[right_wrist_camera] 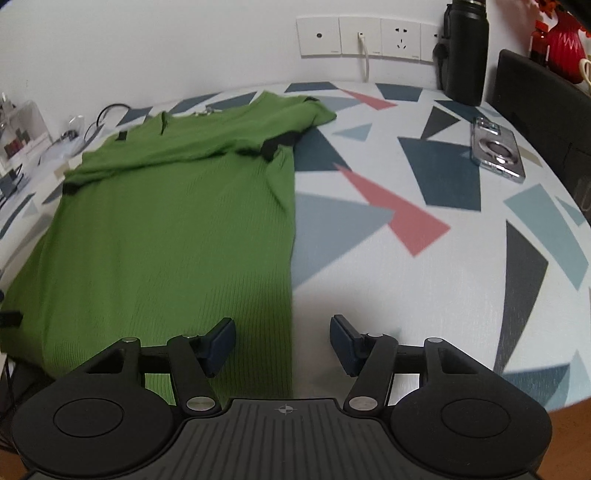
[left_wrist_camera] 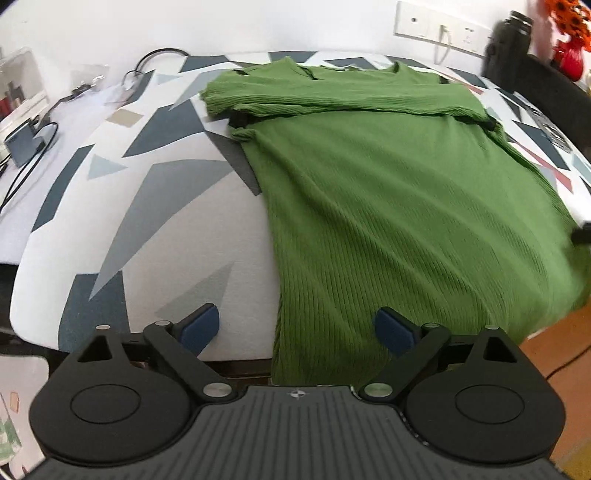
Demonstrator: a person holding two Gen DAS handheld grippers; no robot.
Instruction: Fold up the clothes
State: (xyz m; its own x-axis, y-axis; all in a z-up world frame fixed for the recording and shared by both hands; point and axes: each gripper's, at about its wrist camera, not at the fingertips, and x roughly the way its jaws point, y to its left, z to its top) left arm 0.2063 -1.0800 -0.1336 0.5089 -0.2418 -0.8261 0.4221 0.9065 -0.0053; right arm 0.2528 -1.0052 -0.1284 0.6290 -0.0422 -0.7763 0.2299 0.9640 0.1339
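Observation:
A green ribbed short-sleeved top lies flat on the patterned tablecloth, neck at the far side, sleeves folded in over the chest, hem hanging over the near table edge. My left gripper is open and empty, just above the top's near left edge. My right gripper is open and empty over the top's near right edge. The top also fills the left half of the right wrist view. A dark bit of the other gripper shows at the top's right side.
A clear phone case lies on the cloth at right. A black bottle stands by the wall sockets. Cables and a small grey box lie at far left. A dark chair back stands at right.

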